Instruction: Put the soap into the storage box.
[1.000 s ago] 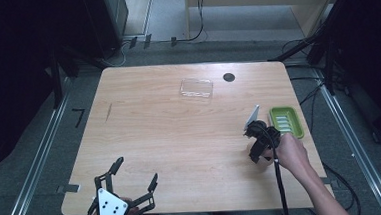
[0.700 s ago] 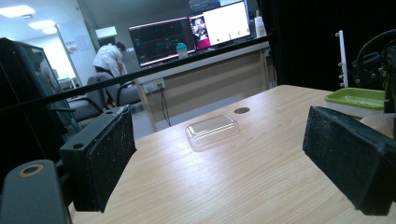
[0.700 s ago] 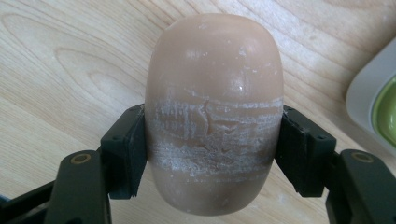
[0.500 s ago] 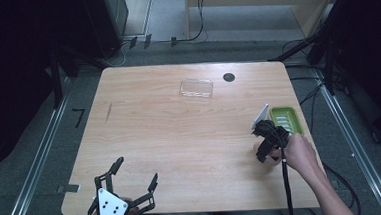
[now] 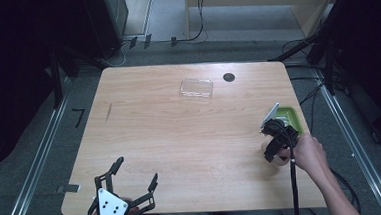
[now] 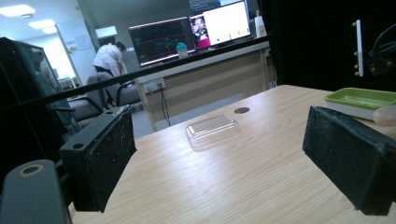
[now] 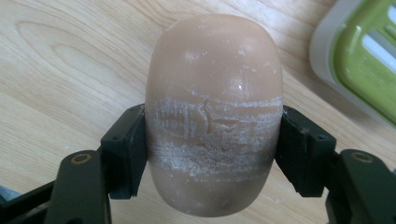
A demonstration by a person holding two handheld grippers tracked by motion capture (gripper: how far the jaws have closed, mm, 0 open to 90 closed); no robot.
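Soap bar (image 7: 214, 116): clamped across its middle by the right claw (image 7: 212, 154), just beside the green dish (image 7: 369, 56).
Left claw (image 6: 224, 163): held wide open, nothing gripped.

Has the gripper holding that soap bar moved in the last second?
Yes. The right gripper with the soap bar has shifted rightward, closer beside the green soap dish.
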